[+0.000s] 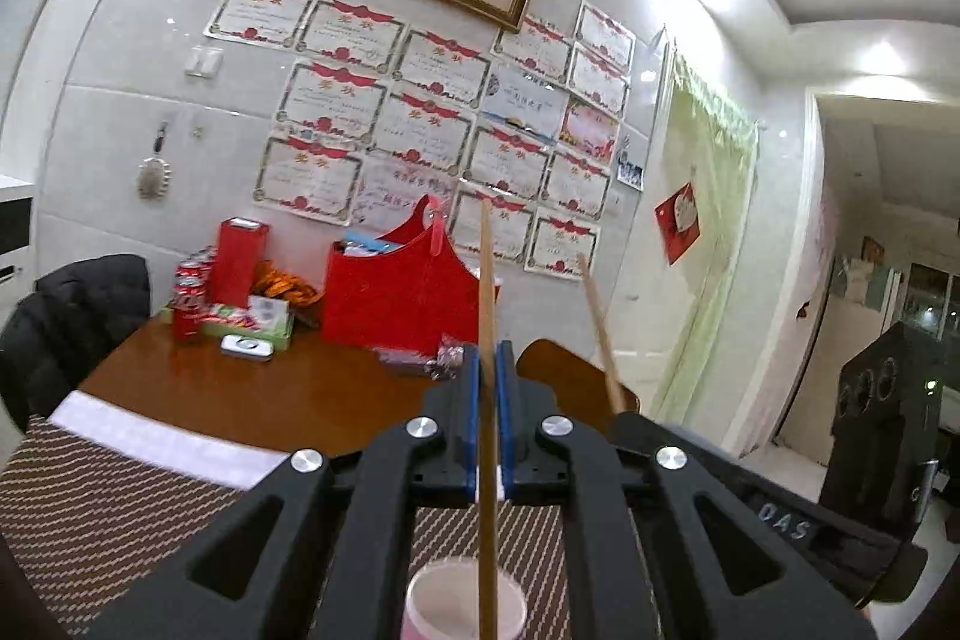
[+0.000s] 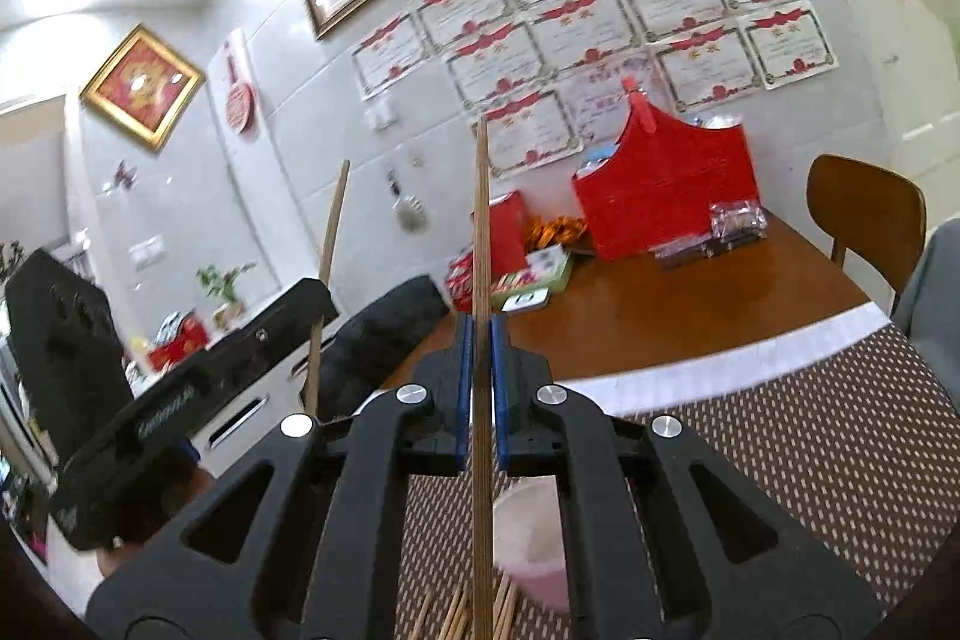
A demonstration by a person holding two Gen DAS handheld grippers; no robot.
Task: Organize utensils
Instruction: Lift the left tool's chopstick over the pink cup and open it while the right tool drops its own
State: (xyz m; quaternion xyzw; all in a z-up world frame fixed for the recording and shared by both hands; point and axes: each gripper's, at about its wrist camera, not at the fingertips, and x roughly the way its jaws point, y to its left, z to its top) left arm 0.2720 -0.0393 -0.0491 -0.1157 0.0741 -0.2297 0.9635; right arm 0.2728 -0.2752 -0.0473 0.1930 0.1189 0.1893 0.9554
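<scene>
My left gripper is shut on a wooden chopstick held upright; its lower end hangs over a pink and white cup on the woven placemat. My right gripper is shut on another wooden chopstick, also upright, beside the same cup. Several loose chopsticks lie on the placemat below it. Each view shows the other gripper with its chopstick: the right gripper in the left wrist view, the left gripper in the right wrist view.
A brown wooden table carries a red basket, a red box, cola cans and a tissue pack at the back. A black-jacketed chair stands left, a wooden chair right. The wall behind is covered with certificates.
</scene>
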